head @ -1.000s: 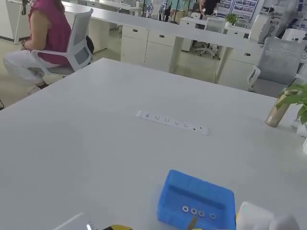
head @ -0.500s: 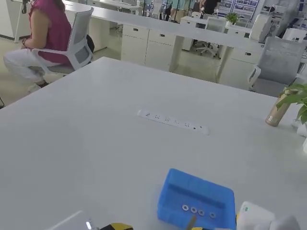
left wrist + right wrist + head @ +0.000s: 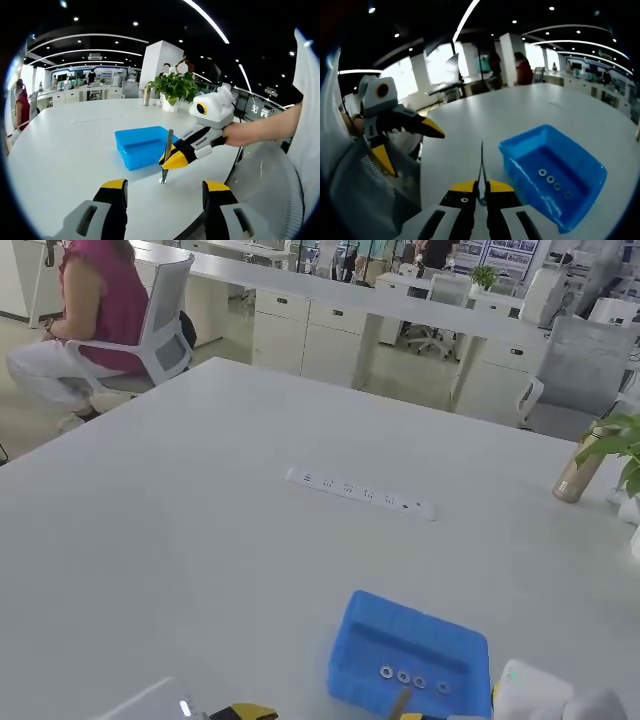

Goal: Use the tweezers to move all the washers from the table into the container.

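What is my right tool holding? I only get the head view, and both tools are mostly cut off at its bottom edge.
Observer: In the right gripper view the right tool is shut on the tweezers, which point forward beside the blue container.
Operator: And the left tool?
Observer: The left tool is open, with nothing between its jaws, over the table.
Operator: Where are the tweezer tips?
Observer: In the left gripper view they are down at the table surface, just in front of the container's near wall. Whether they hold anything is too small to tell.
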